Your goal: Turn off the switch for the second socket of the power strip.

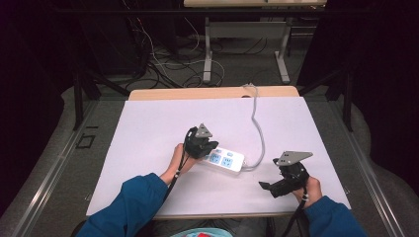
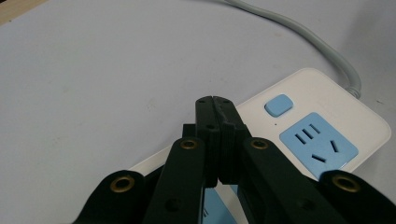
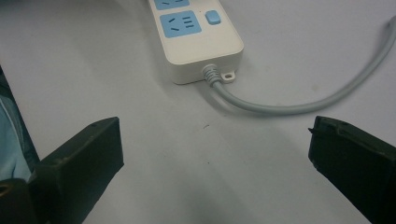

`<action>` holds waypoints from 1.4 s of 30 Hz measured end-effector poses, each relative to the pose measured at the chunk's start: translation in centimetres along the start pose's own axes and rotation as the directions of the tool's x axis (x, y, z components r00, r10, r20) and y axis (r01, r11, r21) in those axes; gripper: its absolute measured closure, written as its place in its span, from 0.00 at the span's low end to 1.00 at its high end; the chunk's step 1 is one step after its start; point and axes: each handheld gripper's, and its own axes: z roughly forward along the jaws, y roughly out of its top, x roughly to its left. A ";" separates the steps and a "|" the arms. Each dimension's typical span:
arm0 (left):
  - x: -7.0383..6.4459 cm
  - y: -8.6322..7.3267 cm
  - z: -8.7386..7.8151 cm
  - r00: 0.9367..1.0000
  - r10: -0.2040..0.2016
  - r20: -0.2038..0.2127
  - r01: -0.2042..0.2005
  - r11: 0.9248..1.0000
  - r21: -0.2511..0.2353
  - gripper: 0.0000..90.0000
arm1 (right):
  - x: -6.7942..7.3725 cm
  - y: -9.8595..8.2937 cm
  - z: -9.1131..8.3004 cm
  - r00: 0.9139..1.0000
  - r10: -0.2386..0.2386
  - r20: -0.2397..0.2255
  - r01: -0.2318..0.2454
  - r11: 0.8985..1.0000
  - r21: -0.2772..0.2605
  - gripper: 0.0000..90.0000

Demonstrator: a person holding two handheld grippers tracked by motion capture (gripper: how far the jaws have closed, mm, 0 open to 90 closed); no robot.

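White and light blue, the power strip (image 1: 223, 160) is lying flat near the middle of the table (image 1: 148, 128), with its grey cord (image 1: 257, 123) running off toward the far edge. The left gripper (image 1: 203, 146) is hovering right over the strip's near end, jaws pressed tight together with nothing between them. From the left gripper view the closed tips are pointing just short of the blue switch (image 2: 278, 104), so my guess is the step in hand is poking that button. The right gripper (image 1: 276, 186) is hanging back, well apart from the strip on the cord side, jaws spread wide and gripping nothing.

The next move is probably calling for a small nudge forward and a straight press down on the switch, ideally without the strip sliding, since nothing is pinning it. The right one could be steadying the cord end.

Containers: I'm not seeing any on the table, and the sockets (image 2: 319, 145) in view have nothing plugged in.
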 end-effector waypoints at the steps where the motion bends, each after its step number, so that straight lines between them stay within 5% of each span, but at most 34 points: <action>1: 0.0 0.0 0.0 1.000 0.000 0.002 0.000 1.000 0.003 1.00 | 0.0 0.0 0.0 1.000 0.000 0.000 0.000 1.000 0.000 0.03; 42: -0.6 -0.6 1.2 1.000 0.014 0.024 -0.014 1.000 0.010 1.00 | 0.0 0.0 0.0 1.000 -0.004 0.003 0.004 1.000 -0.004 0.03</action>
